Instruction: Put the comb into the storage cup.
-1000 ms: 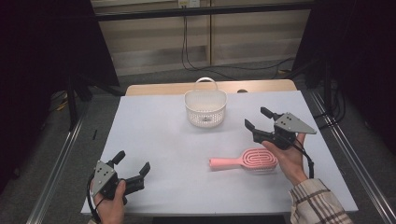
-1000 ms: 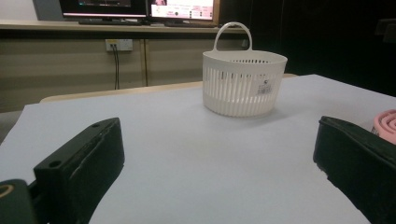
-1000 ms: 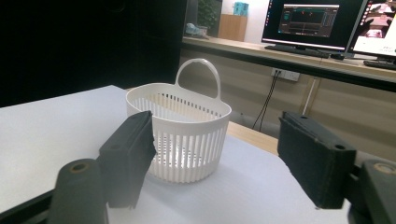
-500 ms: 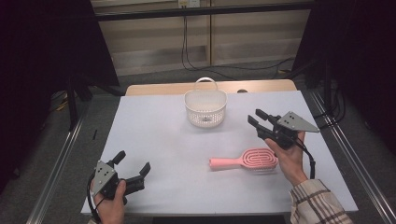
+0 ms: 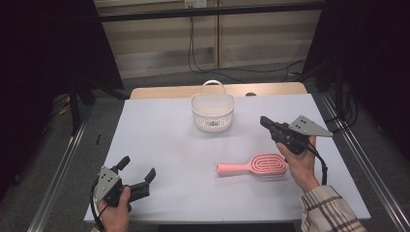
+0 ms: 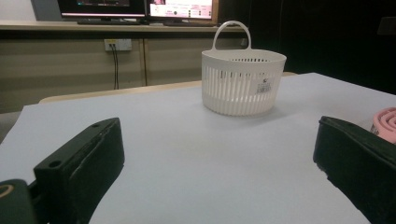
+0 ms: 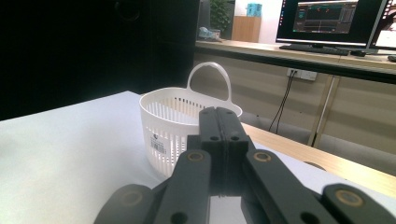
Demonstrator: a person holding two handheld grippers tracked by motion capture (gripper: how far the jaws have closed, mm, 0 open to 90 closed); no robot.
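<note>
1. The right gripper [image 5: 266, 122] is clenched: in the right gripper view its 2 black jaws meet flat against each other with nothing between them, having just been closing on empty air.
2. It is held above the table [image 5: 159, 140] at the right side, its jaws aimed toward the white basket [image 5: 212, 112] and stopping short of it.
3. The hand [image 5: 300, 162] that carries it rises from a plaid sleeve [image 5: 329, 212] at the lower right of the high view, and a black cable [image 5: 320, 162] loops down beside the wrist.
4. The pink hairbrush [image 5: 254, 165] lies flat on the table just below and in front of that hand, its oval head toward the hand and its handle pointing to the left; it is apart from the jaws.
5. The left gripper [image 5: 138, 175] is released: its 2 jaws stand wide apart, with bare table between them in the left gripper view.
6. It sits low at the near left corner of the table, well apart from the hairbrush and the basket.
7. The basket stands upright near the far edge of the table, its handle up and a small label on its slatted wall; in the left gripper view an edge of the hairbrush [image 6: 385, 123] shows past the right-hand jaw.
8. Beyond the table, monitors [image 7: 334, 18] glow on a long desk.
</note>
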